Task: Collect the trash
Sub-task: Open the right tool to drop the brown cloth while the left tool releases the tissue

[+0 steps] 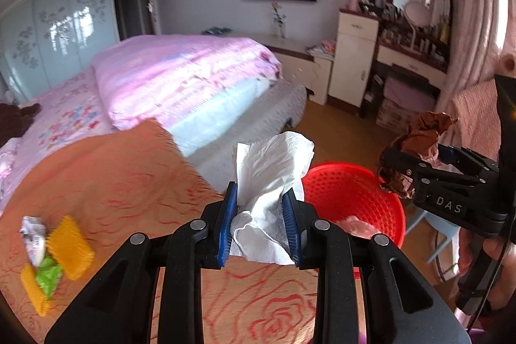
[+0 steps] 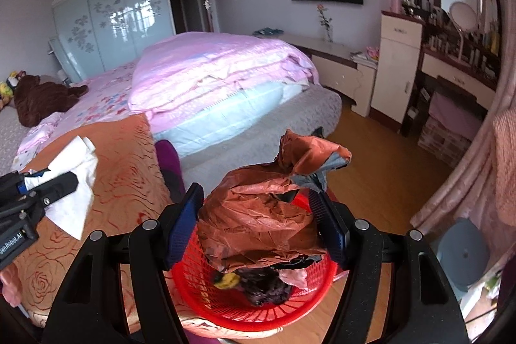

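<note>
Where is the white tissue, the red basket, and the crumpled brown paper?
white tissue (image 1: 271, 163), left wrist view, on its upper sheet above the claw.
red basket (image 1: 351, 192), left wrist view, on its inner mesh wall.
crumpled brown paper (image 2: 258, 215), right wrist view, on the middle of the wad.

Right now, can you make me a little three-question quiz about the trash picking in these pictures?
1. True or false: the left gripper is shut on a white tissue.
2. What colour is the basket below the right gripper? A green, B red, C blue.
3. Fill in: the right gripper holds crumpled ____ paper.

Key: 1 true. 2 B. 3 brown. Bonus: more wrappers lie on the orange bedspread.
</note>
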